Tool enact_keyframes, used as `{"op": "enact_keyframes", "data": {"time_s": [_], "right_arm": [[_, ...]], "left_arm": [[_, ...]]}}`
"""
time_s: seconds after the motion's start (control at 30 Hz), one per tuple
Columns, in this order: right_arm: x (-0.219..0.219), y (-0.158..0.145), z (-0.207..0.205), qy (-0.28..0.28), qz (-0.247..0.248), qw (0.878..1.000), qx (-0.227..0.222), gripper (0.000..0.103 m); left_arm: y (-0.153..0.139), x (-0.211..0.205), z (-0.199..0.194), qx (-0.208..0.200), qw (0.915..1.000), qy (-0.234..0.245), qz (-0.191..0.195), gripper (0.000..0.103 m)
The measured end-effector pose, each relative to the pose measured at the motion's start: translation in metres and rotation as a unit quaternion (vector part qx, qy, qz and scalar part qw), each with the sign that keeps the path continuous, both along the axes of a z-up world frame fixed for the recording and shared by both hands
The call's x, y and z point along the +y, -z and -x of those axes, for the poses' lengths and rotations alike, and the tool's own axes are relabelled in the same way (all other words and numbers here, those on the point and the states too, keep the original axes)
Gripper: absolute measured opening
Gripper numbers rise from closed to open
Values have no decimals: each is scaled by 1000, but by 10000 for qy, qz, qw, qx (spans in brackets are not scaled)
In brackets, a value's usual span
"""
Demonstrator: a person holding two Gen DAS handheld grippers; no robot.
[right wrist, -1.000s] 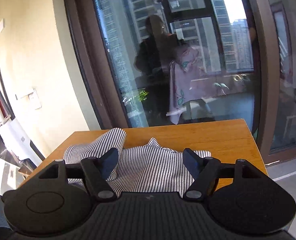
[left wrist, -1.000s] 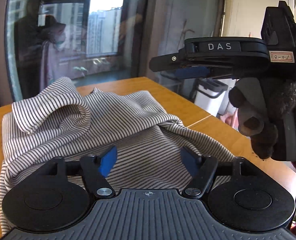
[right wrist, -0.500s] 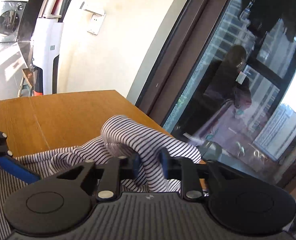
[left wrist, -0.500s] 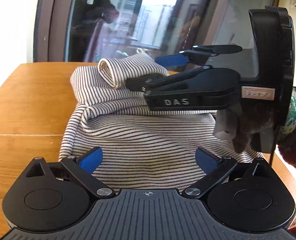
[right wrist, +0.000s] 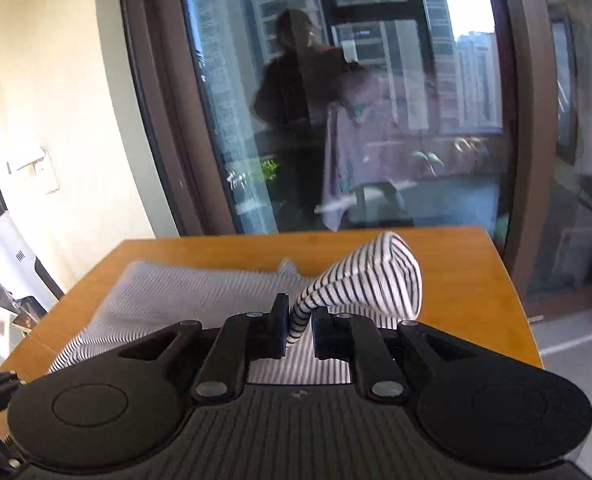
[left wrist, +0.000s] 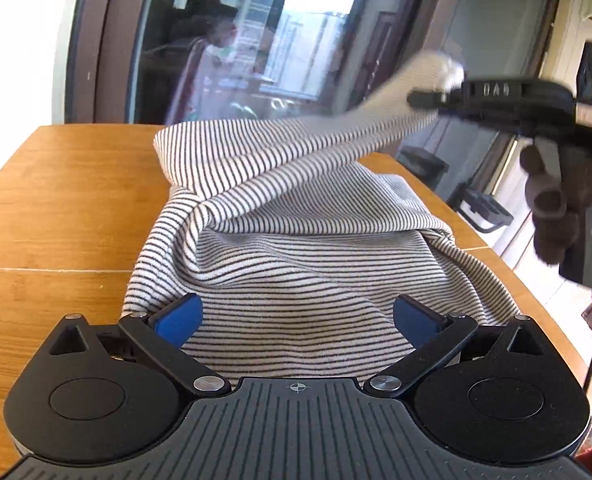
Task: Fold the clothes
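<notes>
Black-and-white striped knit garment (left wrist: 296, 264) heaped on the orange wooden table (left wrist: 55, 208), directly ahead of the left gripper (left wrist: 298, 314). Left gripper spread wide, blue pads (left wrist: 179, 314) apart over the near hem, nothing between them; contact with cloth cannot be told. Right gripper (right wrist: 299, 330) clamped on a rolled striped fold of the same garment (right wrist: 368, 280), fold bulging out past the fingertips and raised off the table. Seen from the left wrist, right gripper (left wrist: 428, 98) up and to the right, drawing a band of cloth upward from the heap's far left corner; band blurred.

Edges: far table edge close beyond the heap, against the dark-framed glass door (right wrist: 336, 100). Right table edge (left wrist: 496, 248) runs just beside the cloth on the right. Bare table to the left of the left gripper, with a seam line (left wrist: 35, 269) crossing it. Bare strip of table also beyond and to the right of the raised fold in the right wrist view.
</notes>
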State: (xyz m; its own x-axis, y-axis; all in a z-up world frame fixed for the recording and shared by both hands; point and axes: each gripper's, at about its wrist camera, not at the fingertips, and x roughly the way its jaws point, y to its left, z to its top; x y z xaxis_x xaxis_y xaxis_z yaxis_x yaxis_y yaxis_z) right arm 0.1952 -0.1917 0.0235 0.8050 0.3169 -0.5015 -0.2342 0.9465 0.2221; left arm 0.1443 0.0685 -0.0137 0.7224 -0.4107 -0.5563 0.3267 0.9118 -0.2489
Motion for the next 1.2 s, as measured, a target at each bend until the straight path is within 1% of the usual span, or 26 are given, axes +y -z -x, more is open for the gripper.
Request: {"op": "enact_keyframes", "data": {"time_s": [0.03, 0.07, 0.1, 0.13, 0.17, 0.23, 0.27, 0.4, 0.43, 0.47, 0.53, 0.6, 0.63, 0.7, 0.73, 0.77, 0.83, 0.87, 0.93, 1.0, 1.07, 1.13, 1.2], "right_arm": [[-8, 12, 0, 90, -63, 9997, 210, 16], [-15, 23, 0, 176, -127, 9990, 399, 23], [-20, 24, 2, 209, -190, 9989, 383, 27], [-24, 24, 5, 224, -245, 9989, 344, 35], [-28, 20, 8, 238, -257, 9989, 302, 45], [-31, 10, 13, 169, -199, 9995, 164, 55], [-32, 5, 16, 118, -138, 9998, 80, 55], [-38, -17, 30, 192, -237, 9992, -276, 55], [-39, -23, 33, 211, -262, 9988, -365, 57], [-41, -28, 36, 234, -297, 9982, -456, 61], [-47, -41, 35, 356, -561, 9957, -652, 64], [-42, -33, 24, 243, -783, 9955, -466, 65], [-40, -29, 19, 187, -894, 9951, -374, 65], [-36, -20, 8, 76, -1112, 9936, -172, 69], [-30, -5, 0, 49, -1196, 9928, 95, 73], [-24, 10, -7, 23, -1271, 9913, 342, 74], [-14, 35, -13, 0, -1287, 9908, 428, 74], [-9, 47, -16, -25, -1277, 9907, 460, 78], [4, 45, -19, -250, -934, 9946, 372, 86], [16, 43, -25, -440, -608, 9966, 354, 89], [25, 41, -30, -682, -382, 9963, 349, 95], [30, 41, -36, -812, -282, 9956, 365, 97], [35, 40, -42, -941, -181, 9947, 381, 103]], "left_arm": [[-2, -3, 1, -49, 9999, 55, -96, 103], [-6, -6, 2, -115, 9996, 124, -233, 103], [-10, -10, 4, -215, 9987, 209, -406, 103], [-16, -12, 5, -311, 9979, 286, -494, 103], [-21, -13, 5, -398, 9971, 356, -535, 103], [-31, -15, 3, -543, 9957, 483, -567, 103], [-34, -16, -1, -584, 9956, 499, -544, 103], [-40, -19, -21, -709, 9951, 523, -441, 103], [-40, -20, -28, -701, 9953, 553, -385, 103], [-39, -20, -34, -672, 9957, 561, -314, 103], [-34, -21, -48, -558, 9969, 523, -201, 103], [-28, -22, -61, -453, 9978, 464, -138, 103], [-24, -22, -67, -406, 9982, 406, -173, 103], [-14, -21, -76, -297, 9988, 290, -267, 103], [-8, -20, -77, -270, 9988, 261, -302, 103], [-4, -20, -75, -307, 9984, 279, -380, 103], [1, -19, -72, -386, 9974, 304, -530, 103], [1, -19, -71, -381, 9973, 272, -562, 103], [1, -18, -70, -370, 9971, 206, -626, 103], [1, -16, -68, -359, 9969, 141, -689, 103], [2, -15, -67, -348, 9965, 75, -753, 103], [2, -14, -66, -337, 9961, 10, -816, 103], [1, -13, -68, -279, 9961, -59, -836, 103]]}}
